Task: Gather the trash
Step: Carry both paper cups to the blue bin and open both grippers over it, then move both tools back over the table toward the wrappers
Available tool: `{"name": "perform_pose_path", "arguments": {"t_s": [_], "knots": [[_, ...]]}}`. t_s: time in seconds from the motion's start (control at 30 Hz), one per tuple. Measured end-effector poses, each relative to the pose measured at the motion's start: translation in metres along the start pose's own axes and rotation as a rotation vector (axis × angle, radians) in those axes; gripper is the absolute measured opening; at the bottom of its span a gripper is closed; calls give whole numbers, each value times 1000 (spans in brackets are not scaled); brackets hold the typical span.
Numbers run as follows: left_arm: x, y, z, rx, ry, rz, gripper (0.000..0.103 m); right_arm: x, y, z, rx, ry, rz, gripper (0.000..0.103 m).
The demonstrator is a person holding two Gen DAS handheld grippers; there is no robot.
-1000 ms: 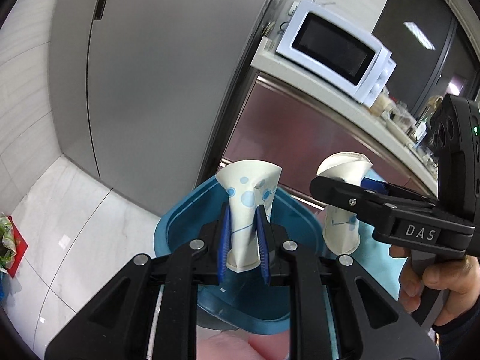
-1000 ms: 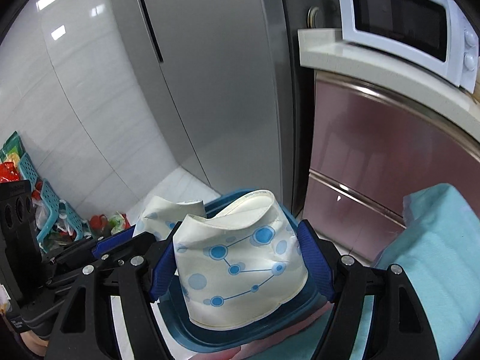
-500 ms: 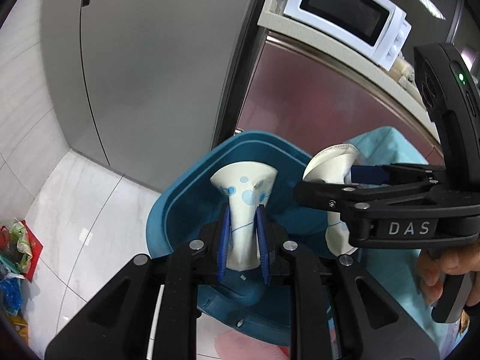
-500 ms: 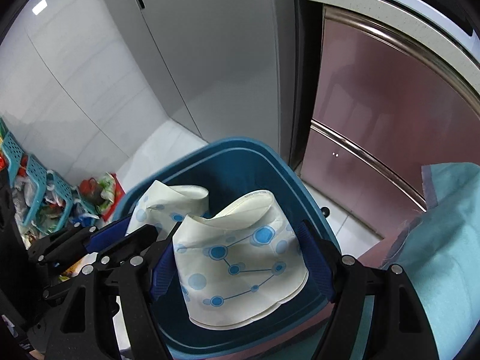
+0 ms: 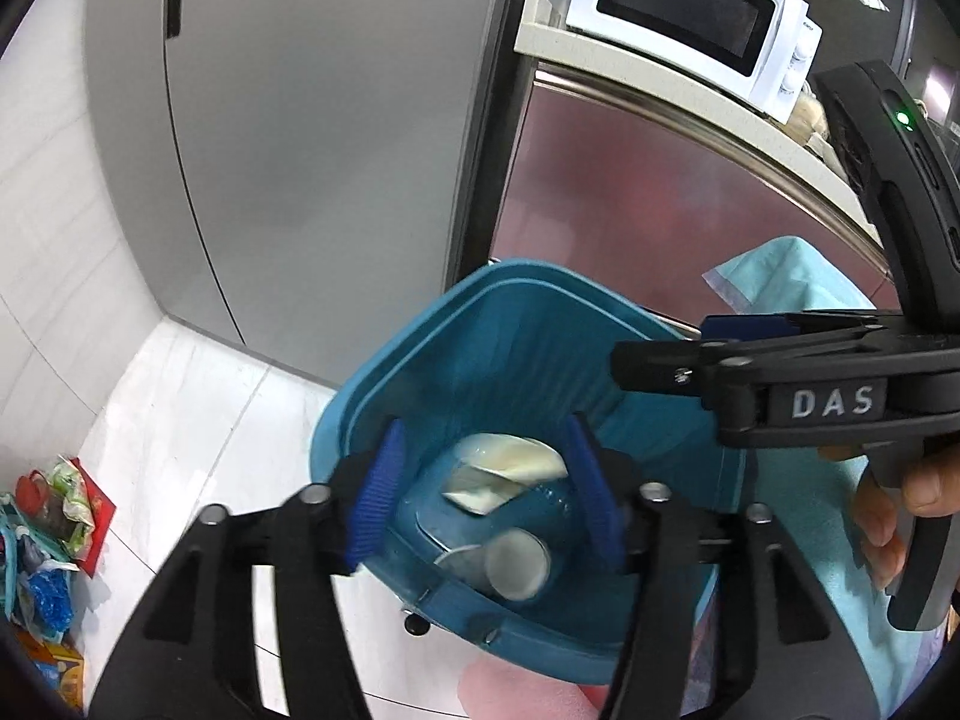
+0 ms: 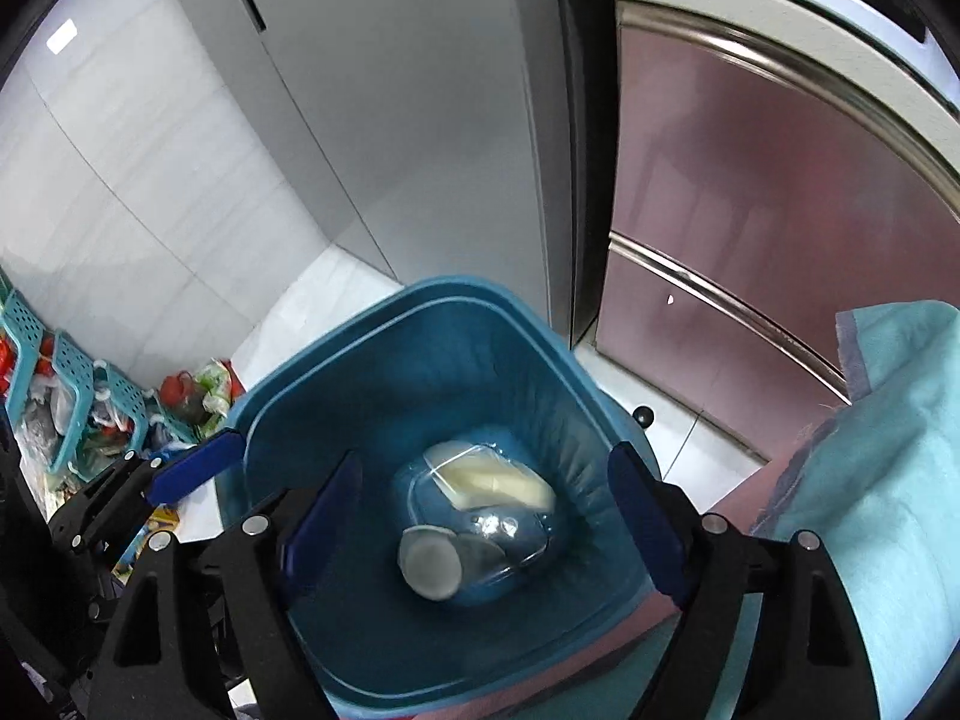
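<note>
Two cups down in the bin, both claws empty above it.

Both paper cups lie at the bottom of the blue bin (image 6: 420, 324), so this drop looks done; whether more trash waits elsewhere the views do not show. The left claw (image 5: 486, 480) is opening with nothing between its pads, and the right claw (image 6: 480, 516) is widening too, equally empty, hovering over the bin mouth. In the right view, the flattened cup (image 6: 489, 474) lies on its side, its long axis running from about 10 to 4 o'clock; which end is its mouth I cannot tell. The round cup (image 6: 429, 561) lies just beside it at 7 o'clock, one circular end turned up toward the camera; whether rim or base is unclear.
</note>
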State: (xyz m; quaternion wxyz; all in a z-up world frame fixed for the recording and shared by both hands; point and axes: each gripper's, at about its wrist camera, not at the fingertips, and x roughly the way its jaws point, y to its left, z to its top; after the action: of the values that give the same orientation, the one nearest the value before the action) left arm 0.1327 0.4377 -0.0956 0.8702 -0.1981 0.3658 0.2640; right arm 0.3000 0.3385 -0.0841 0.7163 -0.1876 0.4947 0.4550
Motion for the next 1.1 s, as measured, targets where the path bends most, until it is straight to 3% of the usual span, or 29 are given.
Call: {"name": "perform_pose_path", "arguments": {"t_s": [0.13, 0.3, 0.5, 0.73, 0.9, 1.1], "knots": [[-13, -9, 5, 8, -39, 28, 82, -31, -10, -6, 17, -81, 7, 89], [-43, -28, 13, 41, -108, 65, 97, -80, -23, -20, 32, -183, -3, 96], [-83, -61, 16, 109, -175, 76, 97, -135, -32, -49, 30, -282, -37, 96], [-130, -112, 10, 163, -242, 21, 97, -208, -43, -102, 33, -417, -72, 96], [-178, -156, -11, 199, -315, -72, 97, -262, -49, -154, 51, -528, -127, 96], [-212, -221, -51, 292, -338, -228, 97, -310, -60, -236, 98, -634, -227, 96]]}}
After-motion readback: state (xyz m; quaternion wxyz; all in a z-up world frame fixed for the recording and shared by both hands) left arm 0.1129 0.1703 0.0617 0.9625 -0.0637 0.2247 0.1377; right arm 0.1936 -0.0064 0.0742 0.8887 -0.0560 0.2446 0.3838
